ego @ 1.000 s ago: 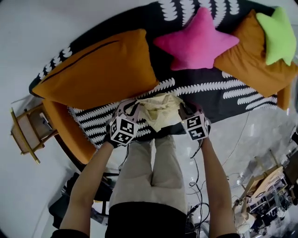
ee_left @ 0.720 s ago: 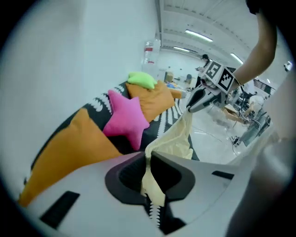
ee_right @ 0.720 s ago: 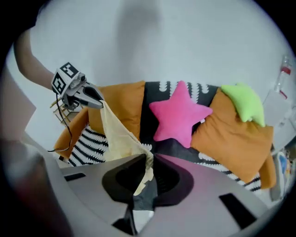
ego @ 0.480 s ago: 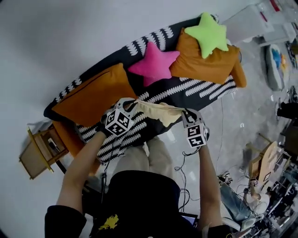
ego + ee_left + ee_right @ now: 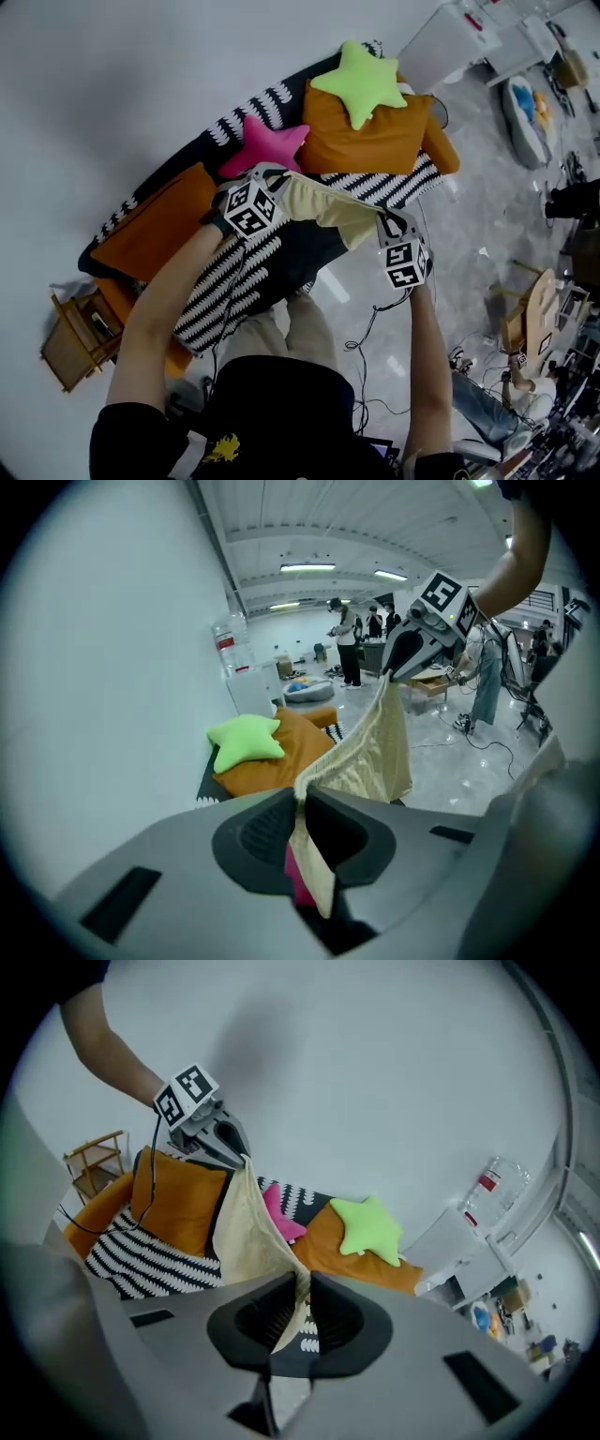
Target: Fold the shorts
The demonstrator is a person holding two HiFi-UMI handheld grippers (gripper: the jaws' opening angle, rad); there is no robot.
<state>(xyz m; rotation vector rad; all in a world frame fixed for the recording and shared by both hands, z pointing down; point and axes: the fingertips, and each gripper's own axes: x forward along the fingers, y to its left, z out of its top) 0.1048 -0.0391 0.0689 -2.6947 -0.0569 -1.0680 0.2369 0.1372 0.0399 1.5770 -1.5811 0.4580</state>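
Your left gripper (image 5: 278, 180) and right gripper (image 5: 382, 223) are each clamped on one end of the shorts (image 5: 328, 206), which hang stretched between them above the sofa (image 5: 234, 281). Their long axis runs gripper to gripper. The seat below appears nearer your left.

Green star cushion (image 5: 361, 82) on orange pillow (image 5: 375, 148)

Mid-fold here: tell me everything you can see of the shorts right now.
The shorts are pale yellow, of a soft, finely textured fabric. They hang in the air, stretched along one edge between the left claw and the right claw, each shut on an end of that edge. The rest droops below in loose folds. They are held up over the sofa, and as far as shows only the claws touch them.
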